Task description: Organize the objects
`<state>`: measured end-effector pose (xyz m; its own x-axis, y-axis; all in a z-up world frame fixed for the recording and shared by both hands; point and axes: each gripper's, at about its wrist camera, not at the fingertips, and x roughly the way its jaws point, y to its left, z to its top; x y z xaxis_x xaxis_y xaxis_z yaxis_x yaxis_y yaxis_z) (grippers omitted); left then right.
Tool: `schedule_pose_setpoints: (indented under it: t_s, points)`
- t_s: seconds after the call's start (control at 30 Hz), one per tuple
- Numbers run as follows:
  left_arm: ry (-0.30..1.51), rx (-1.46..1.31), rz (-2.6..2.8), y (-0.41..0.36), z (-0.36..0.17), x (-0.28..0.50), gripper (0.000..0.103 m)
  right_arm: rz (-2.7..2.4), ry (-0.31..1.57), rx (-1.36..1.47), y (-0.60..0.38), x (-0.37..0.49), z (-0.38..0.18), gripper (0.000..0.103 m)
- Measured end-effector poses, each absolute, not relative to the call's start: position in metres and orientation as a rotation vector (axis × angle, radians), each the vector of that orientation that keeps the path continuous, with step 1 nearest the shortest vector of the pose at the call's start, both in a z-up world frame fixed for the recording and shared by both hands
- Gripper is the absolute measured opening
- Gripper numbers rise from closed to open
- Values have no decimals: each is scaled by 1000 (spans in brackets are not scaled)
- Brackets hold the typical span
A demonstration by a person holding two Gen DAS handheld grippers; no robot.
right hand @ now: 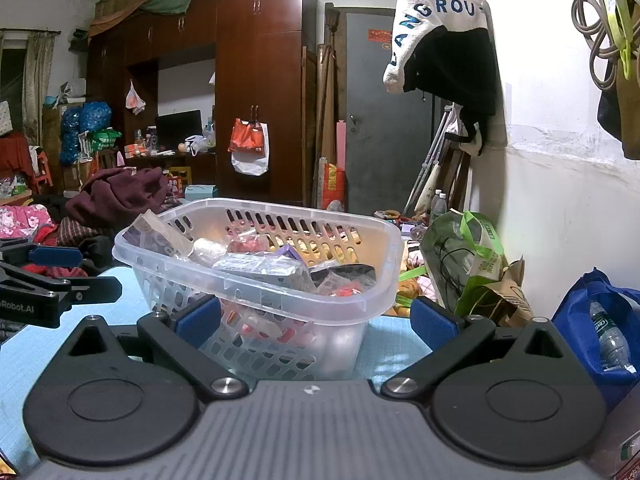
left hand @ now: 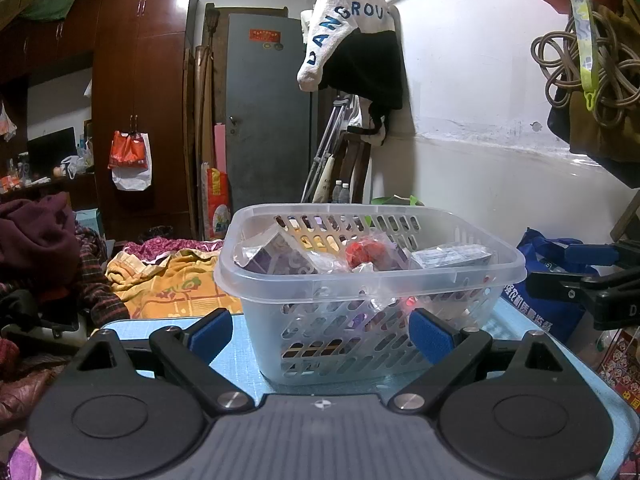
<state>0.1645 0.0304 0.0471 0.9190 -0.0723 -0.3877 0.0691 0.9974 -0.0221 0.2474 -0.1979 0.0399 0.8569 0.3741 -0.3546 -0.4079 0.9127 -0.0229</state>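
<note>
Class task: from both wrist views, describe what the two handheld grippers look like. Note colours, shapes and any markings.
The left gripper and the right gripper look alike: a ribbed grey body, two round black discs, black linkage arms with silver pivot bolts, and blue textured pads on the fingers. Seen from the right wrist view, the left gripper's side carries white lettering ending "Robot.AI". No cables or sleeves show.

Brown wardrobe (right hand: 256,92), grey door (left hand: 266,112), white-black garment (left hand: 356,40) hanging on wall, blue bag (right hand: 600,328).
</note>
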Motion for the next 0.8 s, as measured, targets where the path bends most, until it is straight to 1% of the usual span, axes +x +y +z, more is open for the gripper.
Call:
schedule_pose_setpoints:
  t_s: [0.37, 0.8]
  points:
    - [354, -14, -61, 29, 49, 160, 96, 411, 362, -103, -199, 248, 36, 103]
    - [367, -7, -35, 29, 47, 163, 96, 416, 356, -100, -198, 248, 36, 103]
